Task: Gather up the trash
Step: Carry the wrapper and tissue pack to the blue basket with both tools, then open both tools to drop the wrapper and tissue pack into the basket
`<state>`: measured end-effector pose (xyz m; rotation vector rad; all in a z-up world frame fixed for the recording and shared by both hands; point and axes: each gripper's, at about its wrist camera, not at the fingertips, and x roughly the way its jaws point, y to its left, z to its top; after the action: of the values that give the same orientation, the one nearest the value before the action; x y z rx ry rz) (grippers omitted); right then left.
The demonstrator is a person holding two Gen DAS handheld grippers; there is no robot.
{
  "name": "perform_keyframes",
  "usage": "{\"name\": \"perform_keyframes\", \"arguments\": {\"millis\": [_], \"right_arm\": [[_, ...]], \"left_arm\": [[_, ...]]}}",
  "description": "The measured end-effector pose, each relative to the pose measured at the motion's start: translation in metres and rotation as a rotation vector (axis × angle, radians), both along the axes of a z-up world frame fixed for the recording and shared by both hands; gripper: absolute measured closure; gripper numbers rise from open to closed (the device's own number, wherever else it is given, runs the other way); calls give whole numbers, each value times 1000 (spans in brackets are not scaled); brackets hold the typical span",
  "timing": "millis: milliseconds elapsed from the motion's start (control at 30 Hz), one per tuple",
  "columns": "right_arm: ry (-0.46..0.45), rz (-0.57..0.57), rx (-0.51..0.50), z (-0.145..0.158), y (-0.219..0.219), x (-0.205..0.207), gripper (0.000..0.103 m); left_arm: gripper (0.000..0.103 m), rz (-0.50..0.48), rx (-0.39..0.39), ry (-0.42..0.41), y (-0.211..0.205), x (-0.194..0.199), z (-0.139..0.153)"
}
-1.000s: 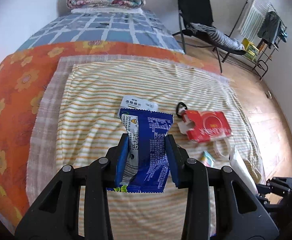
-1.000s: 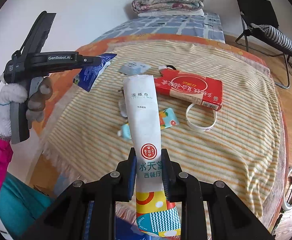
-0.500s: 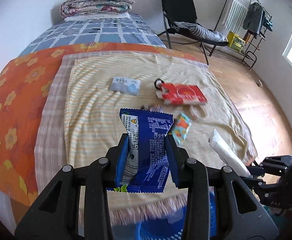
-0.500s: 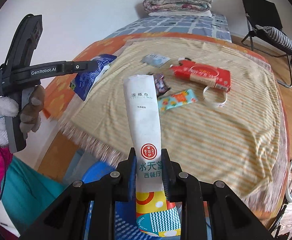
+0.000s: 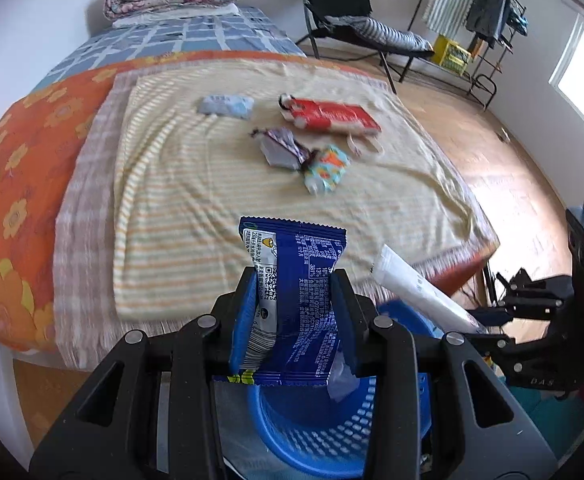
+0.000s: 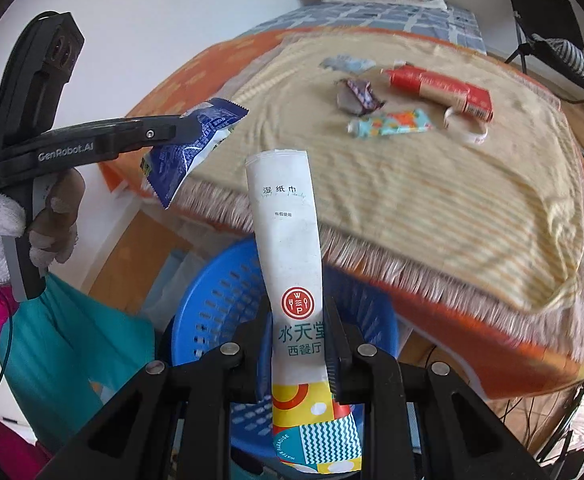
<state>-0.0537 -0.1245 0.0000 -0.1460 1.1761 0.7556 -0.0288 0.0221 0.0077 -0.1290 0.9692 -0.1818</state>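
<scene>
Both grippers loaded, held over the blue basket at the bed's edge.

Left gripper (image 5: pixel 294 312) clamped on a blue snack wrapper (image 5: pixel 292 280): glossy, white print and a QR code, serrated top edge, standing upright between the fingers. Right gripper (image 6: pixel 298 344) clamped on a long white wet-wipe packet (image 6: pixel 288 236): red round logo, Chinese print, bright yellow-teal patterned lower end, tilted slightly left. Blue basket (image 6: pixel 212 300), perforated wall, sits on the floor just below both, against the fringed striped blanket (image 6: pixel 432 200). Still on the blanket: red carton (image 5: pixel 332 114), crumpled purple wrapper (image 5: pixel 282 146), teal floral packet (image 5: pixel 326 168), pale blue packet (image 5: pixel 224 105), white ring (image 6: pixel 466 128) beside the carton.
</scene>
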Motion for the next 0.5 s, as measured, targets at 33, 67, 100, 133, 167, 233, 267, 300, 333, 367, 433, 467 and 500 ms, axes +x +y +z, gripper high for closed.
{"name": "perform_keyframes", "arguments": {"millis": [33, 67, 100, 133, 167, 233, 267, 300, 333, 367, 433, 467, 500], "right_arm": [[7, 2, -2, -3, -1, -3, 81], [17, 4, -5, -6, -3, -7, 81], [23, 6, -9, -9, -3, -9, 81], [31, 8, -13, -13, -4, -12, 81], [40, 9, -17, -16, -5, -14, 81], [60, 8, -24, -25, -6, -18, 81], [70, 7, -29, -28, -7, -20, 81], [80, 8, -32, -32, -8, -21, 81], [89, 10, -35, -35, -8, -23, 81], [94, 13, -40, -37, -7, -25, 81], [99, 20, -49, -41, -6, -28, 79], [103, 21, -53, -43, -6, -29, 79], [108, 21, -55, -46, -5, -29, 79]], "left_arm": [[66, -7, -1, 8, -2, -5, -4], [66, -12, -3, 15, -3, -8, -7], [66, -19, -5, 26, -6, -13, -12], [66, -25, -2, 33, -7, -15, -15], [66, -32, 2, 43, -10, -19, -20], [66, -45, 7, 62, -14, -24, -28], [66, -51, 9, 72, -16, -26, -32], [66, -58, 12, 86, -19, -29, -37], [66, -63, 13, 94, -21, -32, -41], [66, -69, 16, 105, -23, -35, -46], [66, -79, 19, 121, -26, -39, -53], [66, -83, 21, 131, -27, -41, -57], [66, -87, 21, 137, -28, -43, -60]]}}
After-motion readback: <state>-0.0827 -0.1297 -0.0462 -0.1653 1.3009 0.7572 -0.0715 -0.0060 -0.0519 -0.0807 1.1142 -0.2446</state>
